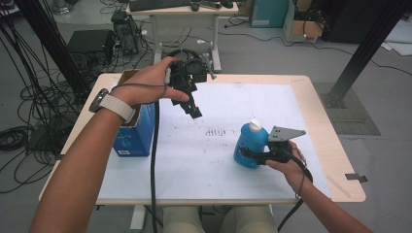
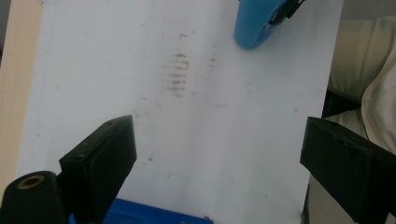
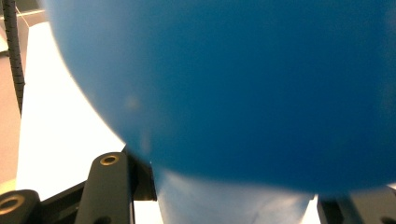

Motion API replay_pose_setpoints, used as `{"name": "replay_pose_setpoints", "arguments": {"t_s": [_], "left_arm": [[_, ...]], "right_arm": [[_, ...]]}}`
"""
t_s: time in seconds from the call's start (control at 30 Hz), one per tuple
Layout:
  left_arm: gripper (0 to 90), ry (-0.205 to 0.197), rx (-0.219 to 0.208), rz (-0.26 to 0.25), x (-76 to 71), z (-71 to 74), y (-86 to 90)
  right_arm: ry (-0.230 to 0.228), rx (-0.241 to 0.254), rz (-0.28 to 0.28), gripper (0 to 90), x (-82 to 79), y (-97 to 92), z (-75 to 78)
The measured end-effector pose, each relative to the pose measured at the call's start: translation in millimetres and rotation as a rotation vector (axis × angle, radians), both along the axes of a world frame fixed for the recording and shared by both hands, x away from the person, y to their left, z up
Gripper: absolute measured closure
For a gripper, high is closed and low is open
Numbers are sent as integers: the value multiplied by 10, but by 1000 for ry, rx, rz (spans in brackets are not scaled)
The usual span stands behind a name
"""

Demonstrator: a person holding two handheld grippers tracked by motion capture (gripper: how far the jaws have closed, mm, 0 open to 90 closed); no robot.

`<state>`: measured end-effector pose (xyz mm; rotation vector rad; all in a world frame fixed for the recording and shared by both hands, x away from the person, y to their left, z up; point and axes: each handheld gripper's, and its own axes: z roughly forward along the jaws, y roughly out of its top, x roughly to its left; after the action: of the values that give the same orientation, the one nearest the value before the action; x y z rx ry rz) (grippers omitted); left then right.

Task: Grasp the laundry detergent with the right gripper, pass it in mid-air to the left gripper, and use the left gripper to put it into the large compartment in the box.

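Observation:
A blue bottle [image 1: 248,144] with a white cap stands on the white mat [image 1: 209,160], right of the middle. My right gripper [image 1: 253,155] is shut on its lower body from the right side. In the right gripper view the bottle [image 3: 233,84] looms close and blurred between the black jaws. My left gripper [image 1: 194,111] hangs in the air over the back left of the mat, tilted down, jaws wide apart and empty. Its own view looks down between the open fingers [image 2: 102,158] at the stained mat, with the bottle [image 2: 259,23] at the top edge.
A blue box [image 1: 135,132] stands at the table's left edge, under my left forearm; its edge [image 2: 154,218] appears low in the left gripper view. The wooden table [image 1: 320,121] frames the mat. Cables, a desk and black posts surround it on the floor.

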<state>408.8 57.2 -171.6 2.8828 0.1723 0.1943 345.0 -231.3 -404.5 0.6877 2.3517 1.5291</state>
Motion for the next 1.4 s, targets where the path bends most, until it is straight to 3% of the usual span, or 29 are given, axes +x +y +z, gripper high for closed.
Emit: {"name": "replay_pose_setpoints", "arguments": {"t_s": [1.4], "left_arm": [[109,-2,-4,0,-4,3,-2]], "right_arm": [[1,0,-1,425,1,0,1]]}}
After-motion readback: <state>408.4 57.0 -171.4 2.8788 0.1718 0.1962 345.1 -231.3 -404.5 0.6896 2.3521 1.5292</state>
